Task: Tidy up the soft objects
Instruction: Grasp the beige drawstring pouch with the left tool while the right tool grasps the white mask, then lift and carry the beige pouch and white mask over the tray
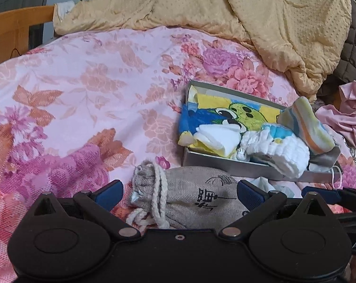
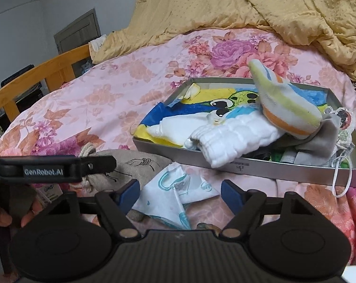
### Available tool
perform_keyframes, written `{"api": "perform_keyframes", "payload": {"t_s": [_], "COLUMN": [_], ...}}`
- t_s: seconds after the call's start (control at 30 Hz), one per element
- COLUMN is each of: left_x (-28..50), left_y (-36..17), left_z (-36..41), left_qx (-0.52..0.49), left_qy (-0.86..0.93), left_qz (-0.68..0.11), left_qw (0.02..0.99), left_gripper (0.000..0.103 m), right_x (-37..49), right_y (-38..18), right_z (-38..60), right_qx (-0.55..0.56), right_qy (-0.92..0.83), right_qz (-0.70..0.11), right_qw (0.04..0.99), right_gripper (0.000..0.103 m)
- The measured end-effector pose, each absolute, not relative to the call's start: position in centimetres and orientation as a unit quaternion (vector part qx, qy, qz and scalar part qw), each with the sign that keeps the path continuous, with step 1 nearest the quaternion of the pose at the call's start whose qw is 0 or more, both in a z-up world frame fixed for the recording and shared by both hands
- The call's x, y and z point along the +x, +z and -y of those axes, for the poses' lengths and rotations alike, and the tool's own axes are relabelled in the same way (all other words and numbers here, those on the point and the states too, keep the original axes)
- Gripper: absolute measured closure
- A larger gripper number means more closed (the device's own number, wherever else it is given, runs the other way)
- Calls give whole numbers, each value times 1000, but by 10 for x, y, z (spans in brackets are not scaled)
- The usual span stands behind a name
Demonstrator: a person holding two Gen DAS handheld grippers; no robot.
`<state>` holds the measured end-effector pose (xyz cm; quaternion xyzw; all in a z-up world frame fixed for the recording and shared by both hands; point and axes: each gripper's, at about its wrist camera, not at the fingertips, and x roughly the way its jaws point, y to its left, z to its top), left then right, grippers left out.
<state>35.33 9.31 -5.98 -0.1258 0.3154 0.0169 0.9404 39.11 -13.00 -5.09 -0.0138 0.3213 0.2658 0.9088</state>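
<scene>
A grey linen drawstring pouch [image 1: 189,195] lies on the floral bedsheet, between the fingers of my left gripper [image 1: 179,193]. Its jaws stand open around the pouch without pressing it. My right gripper [image 2: 180,193] is open over a white cloth with teal print [image 2: 173,188], which lies between its blue pads. Just beyond sits a shallow metal tin [image 2: 248,167] [image 1: 225,167]. It holds a cartoon-print cloth [image 2: 201,99], a folded white towel [image 2: 237,139] and a striped sock [image 2: 286,103]. The left gripper's finger [image 2: 60,167] crosses the right wrist view over the pouch [image 2: 135,162].
A yellow quilt [image 1: 248,18] is piled at the back of the bed. Crumpled pink clothing [image 1: 350,113] lies to the right of the tin. A wooden bed rail [image 2: 48,70] runs along the left. A hand [image 2: 3,214] shows at the lower left.
</scene>
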Motion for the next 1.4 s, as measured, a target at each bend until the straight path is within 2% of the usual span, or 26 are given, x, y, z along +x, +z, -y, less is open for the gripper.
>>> {"api": "perform_keyframes", "payload": {"t_s": [0.33,0.57,0.6,0.73,0.97,1.4], "left_x": [358,356,355,351,345,326], "left_y": [-71,-67,-67,-66,-63,-15], "left_z": [-99,-105,-105,-104,-95,-68], "left_qx": [-157,-179,-180,-175,-150,-79], "left_qy": [23,23,23,11,-2,24], "left_qz": [-331,-324,-322,-318,-314,-274], "left_qw": [930,929,929,932,938,958], "left_gripper": [20,42,44,52,66,69], "right_x": [397,392,392,390,387,370], "right_y": [-57,-59,-60,-60,-60,-36], "right_z": [125,121,120,119,122,135], "right_qx": [-28,-44,-46,-51,-47,-24], "right_qy": [275,280,280,280,280,292], "right_qz": [-352,-350,-350,-345,-331,-265], "right_qw": [894,893,893,894,900,919], "right_gripper": [47,72,78,89,96,100]}}
